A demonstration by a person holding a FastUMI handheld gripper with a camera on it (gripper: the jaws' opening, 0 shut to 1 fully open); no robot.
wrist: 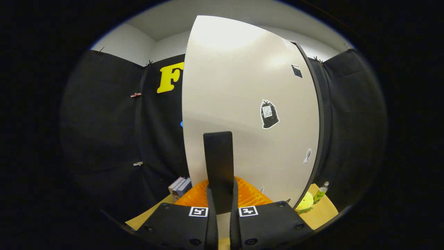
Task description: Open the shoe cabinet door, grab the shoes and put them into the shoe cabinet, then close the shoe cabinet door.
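Observation:
The white shoe cabinet door [242, 104] stands close in front of me, tall and carrying a few stickers. A dark strip [318, 121] runs down its right side. A flat black handle [218, 156] sticks out from the door's lower part. My gripper [220, 198] is shut on this handle, with one finger pressing each side of its near end. I cannot tell how far the door is swung.
A tan tabletop [324, 211] lies below the door. On it to the right are a yellow-green soft ball [305, 203] and a small green bottle [322, 191]. Left of the fingers stands a small stack of boxes [180, 187] against the black cloth wall.

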